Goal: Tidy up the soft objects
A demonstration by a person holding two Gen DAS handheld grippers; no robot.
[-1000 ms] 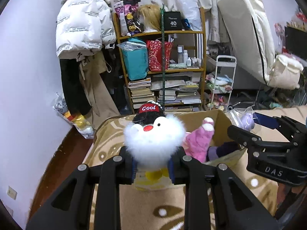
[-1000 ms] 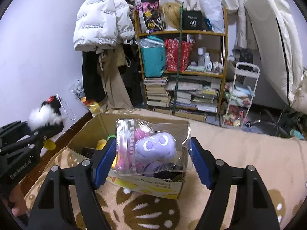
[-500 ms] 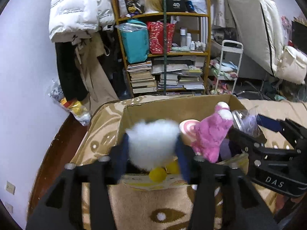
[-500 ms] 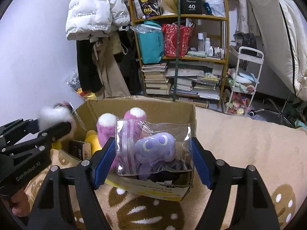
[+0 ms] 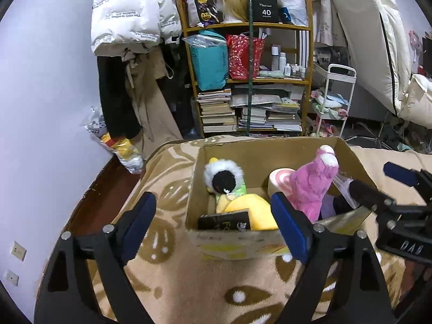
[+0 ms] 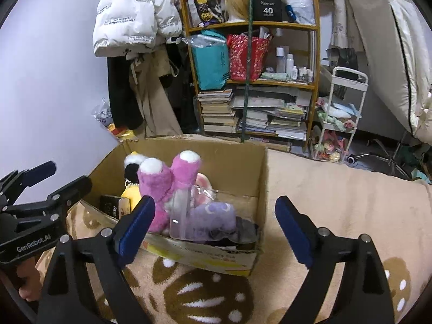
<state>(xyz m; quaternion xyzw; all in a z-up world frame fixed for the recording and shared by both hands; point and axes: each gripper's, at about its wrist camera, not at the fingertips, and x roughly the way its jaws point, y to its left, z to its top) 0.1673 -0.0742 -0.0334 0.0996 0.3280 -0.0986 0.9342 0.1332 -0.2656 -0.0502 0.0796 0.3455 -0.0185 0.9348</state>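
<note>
An open cardboard box [image 5: 235, 236] [image 6: 244, 162] stands on a beige patterned blanket. Inside lie a white fluffy plush with a black face [image 5: 224, 175] [image 6: 132, 168], a yellow plush [image 5: 251, 208], a pink plush [image 5: 310, 186] [image 6: 167, 178], and a clear bag with a purple plush [image 6: 208, 212]. My left gripper [image 5: 213, 220] is open and empty over the box's near left. My right gripper [image 6: 214, 221] is open and empty over the box's near right; it also shows in the left wrist view [image 5: 388, 189].
A wooden shelf [image 5: 251, 81] with books and bags stands behind the box. Coats [image 5: 129, 19] hang at the left. A white cart [image 5: 334, 100] and a leaning mattress [image 5: 378, 40] are at the right. The blanket's edge [image 5: 89, 197] drops to dark floor at the left.
Both grippers opened. The white fluffy plush dropped from my left gripper into the box. The bagged purple plush dropped from my right gripper into the box.
</note>
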